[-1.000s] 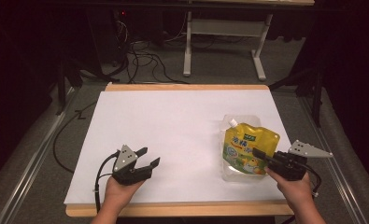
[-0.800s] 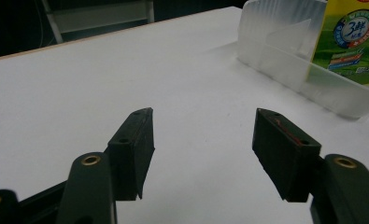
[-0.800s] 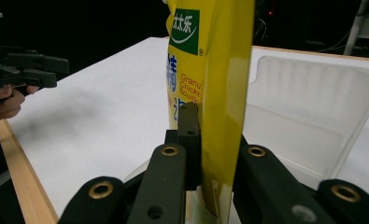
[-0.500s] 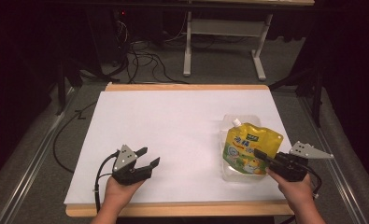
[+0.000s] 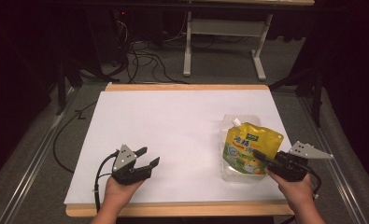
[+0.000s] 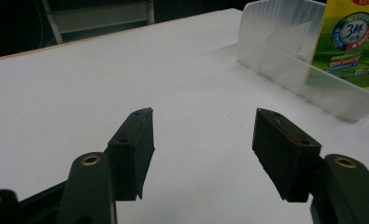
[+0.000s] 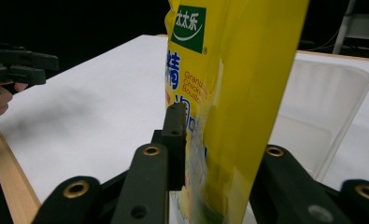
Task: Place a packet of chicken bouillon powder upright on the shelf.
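- my right gripper [image 5: 262, 157]: jaws just been opening, yellow pouch [image 5: 248, 148] between them, left pad beside it.
- pouch stands in clear tray [image 5: 232, 174], table's [image 5: 173, 121] right side.
- my left gripper [image 5: 148, 157]: jaws apart, empty.

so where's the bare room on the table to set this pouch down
The wide white stretch between the left gripper and the clear container is bare, as is the far half up to the table's back edge. It is crowded at the near right, where the right gripper meets the yellow pouch.
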### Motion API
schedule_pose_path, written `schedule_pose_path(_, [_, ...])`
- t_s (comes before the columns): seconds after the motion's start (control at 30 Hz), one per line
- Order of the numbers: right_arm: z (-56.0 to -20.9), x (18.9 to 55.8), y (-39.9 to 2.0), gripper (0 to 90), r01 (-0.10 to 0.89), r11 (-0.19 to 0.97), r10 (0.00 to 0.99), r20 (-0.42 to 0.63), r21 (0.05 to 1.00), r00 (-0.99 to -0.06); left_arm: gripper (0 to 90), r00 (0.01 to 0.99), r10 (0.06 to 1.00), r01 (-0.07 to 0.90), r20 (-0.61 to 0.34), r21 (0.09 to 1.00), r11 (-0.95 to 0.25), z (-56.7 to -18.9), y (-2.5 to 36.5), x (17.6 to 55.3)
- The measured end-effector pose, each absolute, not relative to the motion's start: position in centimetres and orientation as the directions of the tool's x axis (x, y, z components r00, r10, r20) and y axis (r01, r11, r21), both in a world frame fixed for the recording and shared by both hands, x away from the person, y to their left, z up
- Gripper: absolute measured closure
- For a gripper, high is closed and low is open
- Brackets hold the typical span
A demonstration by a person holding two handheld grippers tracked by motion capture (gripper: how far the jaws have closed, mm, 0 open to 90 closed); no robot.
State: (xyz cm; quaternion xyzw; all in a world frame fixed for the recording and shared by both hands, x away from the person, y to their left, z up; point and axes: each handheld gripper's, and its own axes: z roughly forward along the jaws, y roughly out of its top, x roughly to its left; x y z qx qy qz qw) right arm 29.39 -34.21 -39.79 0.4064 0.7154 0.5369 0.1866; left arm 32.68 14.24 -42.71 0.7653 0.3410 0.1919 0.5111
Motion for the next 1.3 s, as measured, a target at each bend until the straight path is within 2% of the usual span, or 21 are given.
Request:
schedule_pose_path(0.2, [-39.5,29.3,-34.2,64.1,0.377,0.088,0.79,0.166,0.922,-0.59,39.3,0.696,0.716,0.327,-0.056,0.913,-0.246,-42.7,14.2,32.7])
schedule_pose_path(0.37, [-39.0,29.1,-34.1,51.1,0.363,0.07,0.803,0.163,0.929,-0.573,39.3,0.697,0.715,0.327,-0.054,0.911,-0.251,-42.8,14.1,32.7])
schedule_pose_path(0.53, [-37.9,28.6,-34.4,44.0,0.324,0.044,0.825,0.148,0.945,-0.545,39.3,0.697,0.715,0.328,-0.054,0.911,-0.251,-42.8,14.1,32.7])
schedule_pose_path(1.03, [-33.3,26.0,-35.7,42.7,0.208,-0.02,0.859,0.123,0.978,-0.498,39.4,0.704,0.708,0.327,-0.049,0.908,-0.263,-42.9,13.8,32.7])
schedule_pose_path(1.3, [-31.4,24.5,-34.7,42.6,0.146,-0.015,0.838,0.093,0.989,-0.538,39.6,0.706,0.707,0.324,-0.046,0.908,-0.265,-42.9,13.8,32.7])
